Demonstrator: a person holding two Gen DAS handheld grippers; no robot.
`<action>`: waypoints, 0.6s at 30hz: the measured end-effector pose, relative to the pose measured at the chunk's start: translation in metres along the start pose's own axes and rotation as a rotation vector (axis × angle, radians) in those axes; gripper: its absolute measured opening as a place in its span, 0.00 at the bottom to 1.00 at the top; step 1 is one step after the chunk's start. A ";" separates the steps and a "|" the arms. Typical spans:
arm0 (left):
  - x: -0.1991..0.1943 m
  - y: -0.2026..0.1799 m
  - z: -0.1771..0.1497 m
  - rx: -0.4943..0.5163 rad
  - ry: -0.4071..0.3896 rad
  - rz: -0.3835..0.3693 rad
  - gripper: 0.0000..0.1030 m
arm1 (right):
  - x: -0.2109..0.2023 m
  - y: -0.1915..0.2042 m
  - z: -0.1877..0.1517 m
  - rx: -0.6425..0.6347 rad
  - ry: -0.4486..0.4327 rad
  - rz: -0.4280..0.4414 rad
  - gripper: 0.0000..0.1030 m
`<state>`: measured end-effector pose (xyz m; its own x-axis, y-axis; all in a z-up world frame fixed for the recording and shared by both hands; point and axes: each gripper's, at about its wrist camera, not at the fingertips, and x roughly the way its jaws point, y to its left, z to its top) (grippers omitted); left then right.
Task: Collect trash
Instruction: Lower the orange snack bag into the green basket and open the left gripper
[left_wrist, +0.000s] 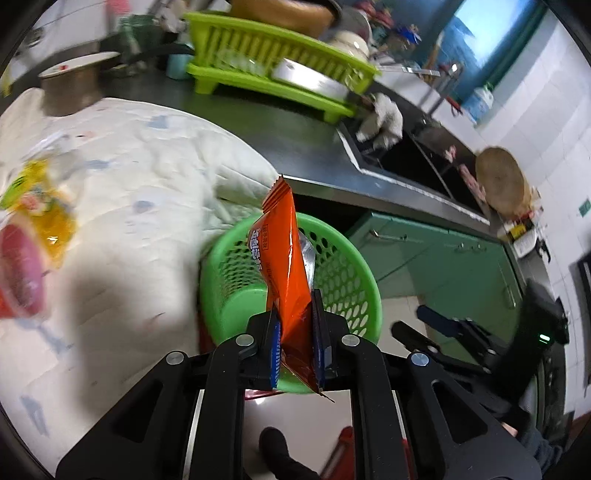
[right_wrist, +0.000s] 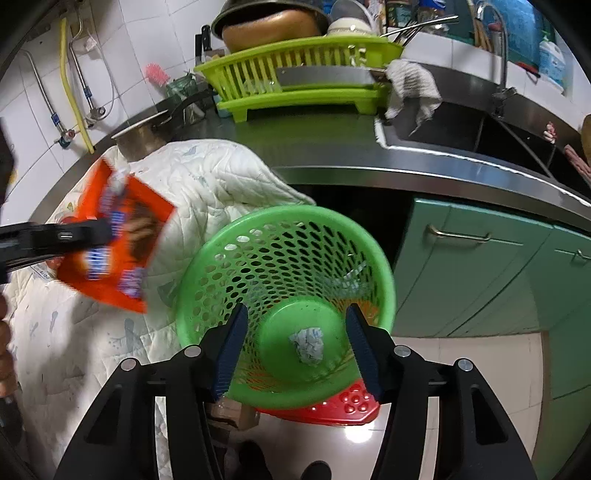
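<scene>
My left gripper (left_wrist: 295, 307) is shut on an orange snack wrapper (left_wrist: 284, 236), which stands upright between the blue pads over the near rim of a green perforated basket (left_wrist: 351, 266). In the right wrist view the same wrapper (right_wrist: 122, 240) hangs from the left gripper (right_wrist: 105, 230), left of the basket (right_wrist: 280, 216) and over the cloth. My right gripper (right_wrist: 296, 310) stands open above the basket with nothing between its pads. A crumpled blue-white paper ball (right_wrist: 308, 345) lies on the basket's floor. The right gripper (left_wrist: 419, 323) also shows beside the basket.
A white quilted cloth (left_wrist: 129, 166) covers the steel counter; yellow and red wrappers (left_wrist: 40, 206) lie on it at the left. A lime dish rack (right_wrist: 295, 70), a pot (right_wrist: 140, 144) and a sink (right_wrist: 461, 129) stand behind. Green cabinets (right_wrist: 480, 266) face the basket; a red plastic piece (right_wrist: 340, 404) lies under it.
</scene>
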<state>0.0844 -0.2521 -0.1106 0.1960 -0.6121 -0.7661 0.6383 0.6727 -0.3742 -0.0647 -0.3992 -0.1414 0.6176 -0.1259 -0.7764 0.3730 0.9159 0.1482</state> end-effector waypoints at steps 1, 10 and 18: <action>0.008 -0.004 0.001 0.006 0.014 -0.005 0.13 | -0.004 -0.002 -0.001 0.000 -0.006 -0.003 0.52; 0.038 -0.017 0.005 0.023 0.039 -0.001 0.42 | -0.015 -0.012 -0.003 0.018 -0.025 -0.013 0.53; 0.012 0.001 0.003 -0.021 -0.002 0.027 0.48 | -0.021 -0.003 0.006 -0.006 -0.052 0.014 0.54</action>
<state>0.0897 -0.2600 -0.1184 0.2138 -0.5946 -0.7750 0.6168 0.6974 -0.3649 -0.0746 -0.4013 -0.1214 0.6577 -0.1323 -0.7416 0.3598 0.9200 0.1550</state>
